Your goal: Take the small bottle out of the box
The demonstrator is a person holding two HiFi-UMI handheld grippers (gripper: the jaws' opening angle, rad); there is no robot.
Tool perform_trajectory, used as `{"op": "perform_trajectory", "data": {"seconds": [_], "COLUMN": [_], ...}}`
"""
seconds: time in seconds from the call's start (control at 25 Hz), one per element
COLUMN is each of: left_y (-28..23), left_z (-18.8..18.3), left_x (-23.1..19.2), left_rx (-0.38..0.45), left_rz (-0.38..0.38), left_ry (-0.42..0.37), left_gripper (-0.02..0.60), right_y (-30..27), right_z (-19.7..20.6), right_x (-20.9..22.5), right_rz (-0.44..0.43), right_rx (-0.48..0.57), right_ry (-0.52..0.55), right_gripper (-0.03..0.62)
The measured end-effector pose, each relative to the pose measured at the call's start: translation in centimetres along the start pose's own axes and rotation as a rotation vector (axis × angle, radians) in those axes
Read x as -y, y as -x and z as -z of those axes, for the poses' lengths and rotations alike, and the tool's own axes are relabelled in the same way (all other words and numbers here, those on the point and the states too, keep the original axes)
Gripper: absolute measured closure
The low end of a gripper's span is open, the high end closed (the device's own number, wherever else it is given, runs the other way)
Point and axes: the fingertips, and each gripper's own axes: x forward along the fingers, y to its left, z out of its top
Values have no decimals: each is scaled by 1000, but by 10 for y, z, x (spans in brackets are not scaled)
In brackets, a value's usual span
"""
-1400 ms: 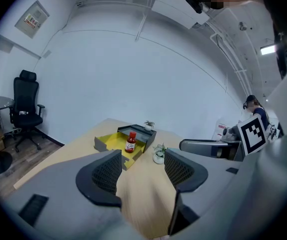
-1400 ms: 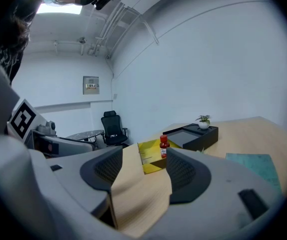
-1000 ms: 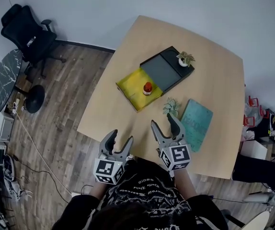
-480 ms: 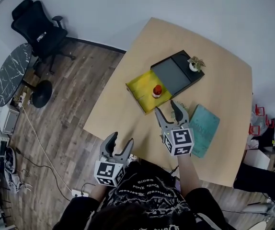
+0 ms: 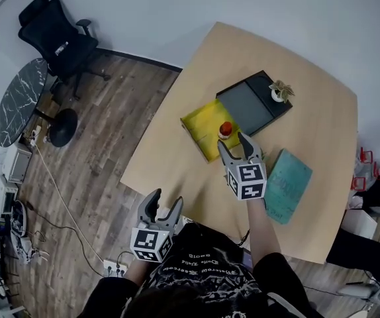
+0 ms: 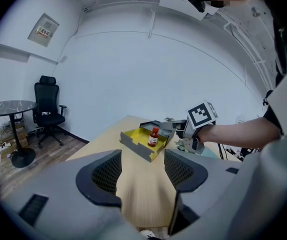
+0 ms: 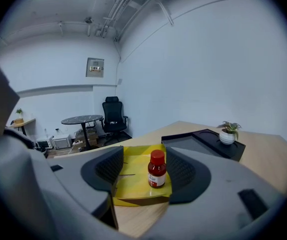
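While small bottle (image 5: 225, 129) is still standing upright in yellow box (image 5: 200, 121), nothing's done: R gripper (image 5: 233, 142) is hovering just on its near side, jaws apart, empty; L gripper (image 5: 165, 201) is idling released, well back off table (image 5: 309, 98). Grasp+lift remaining.

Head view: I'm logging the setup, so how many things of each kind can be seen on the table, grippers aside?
Box: 1
Small bottle: 1
Potted plant: 1
Teal book: 1
Total: 4
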Motion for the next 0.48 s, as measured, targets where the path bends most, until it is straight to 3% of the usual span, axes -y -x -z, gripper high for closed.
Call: {"op": "perform_trajectory", "data": {"seconds": [0.48], "left_y": [-11], "left_z": [-1], "left_x": [-20], "left_rx": [-44], "left_rz": [-50], "left_ry": [-21], "left_gripper": [308], "right_y": [-68], "right_z": [21], "right_x": [22], "right_rz": [0], "right_rx": [-69], "right_ry": [6], "right_gripper": [321]}}
